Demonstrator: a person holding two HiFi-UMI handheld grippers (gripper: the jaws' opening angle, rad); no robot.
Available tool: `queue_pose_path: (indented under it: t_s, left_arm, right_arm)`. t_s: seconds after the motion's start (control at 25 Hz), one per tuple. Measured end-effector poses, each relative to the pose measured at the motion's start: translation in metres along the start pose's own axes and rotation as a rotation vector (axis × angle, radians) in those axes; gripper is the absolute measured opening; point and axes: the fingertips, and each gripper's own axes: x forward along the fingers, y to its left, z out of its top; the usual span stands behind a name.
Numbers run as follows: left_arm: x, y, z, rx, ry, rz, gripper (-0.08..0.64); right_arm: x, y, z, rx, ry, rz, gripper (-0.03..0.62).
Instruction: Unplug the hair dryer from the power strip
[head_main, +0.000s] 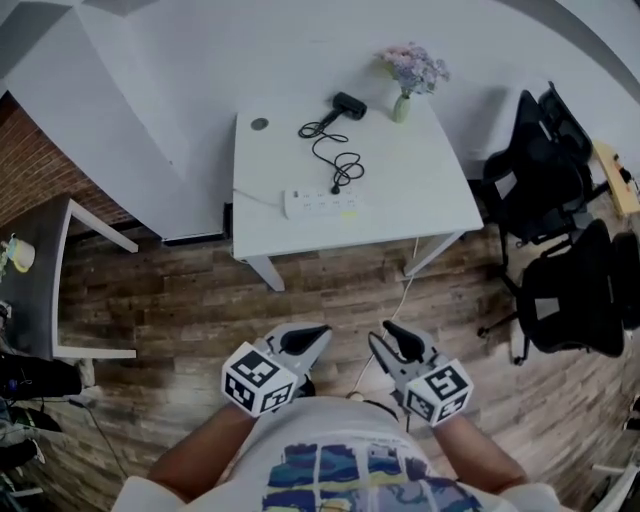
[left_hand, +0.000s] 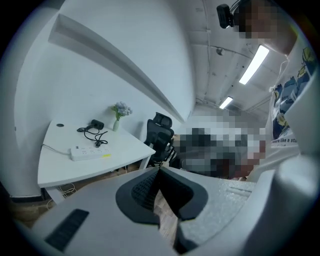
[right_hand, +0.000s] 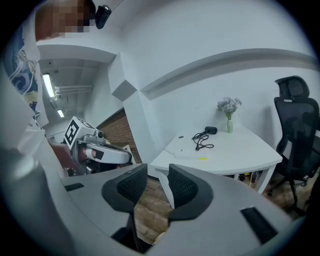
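White table (head_main: 430, 190): hair dryer (head_main: 349, 104) at its far edge, power strip (head_main: 320, 204) near the front. Left tool (head_main: 322, 333) closed, right tool (head_main: 383, 336) parted, both empty.

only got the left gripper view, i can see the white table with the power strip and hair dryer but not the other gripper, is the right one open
Observer: Yes. The right gripper is open: its black ridged fingers stand apart with nothing between them.
Operator: where are the two sitting relative to each other
Observer: In the head view the left gripper and the right one are side by side close to the person's body, over the wood plank floor and short of the white rectangular table.
Operator: anything off to the left i can't see
Observer: A second, dark table with white legs stands there beside a red brick wall.
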Motion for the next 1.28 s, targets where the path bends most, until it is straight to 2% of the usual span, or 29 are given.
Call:
queue_pose_path:
  t_s: [0.32,0.44,0.6,0.96,1.28]
  left_arm:
    - [-0.021,0.081,0.010,0.002,0.016,-0.039,0.003]
    - [-0.025,0.103,0.013,-0.007,0.010,-0.067,0.003]
    - [-0.023,0.121,0.011,-0.010,0.007,-0.068,0.002]
    - [0.008,0.162,0.014,-0.036,0.015,-0.012,0.003]
    - [0.056,0.209,0.028,-0.045,0.040,0.069,0.002]
  right_arm:
    - [0.071,0.005,0.024,0.006,0.017,-0.073,0.147]
    - [0.090,0.006,0.030,0.009,0.023,-0.099,0.144]
    - [0.104,0.006,0.027,-0.009,0.060,-0.102,0.140]
    - [0.143,-0.038,0.037,-0.009,0.077,-0.084,0.137]
    - [0.194,-0.097,0.049,-0.041,0.133,-0.003,0.137]
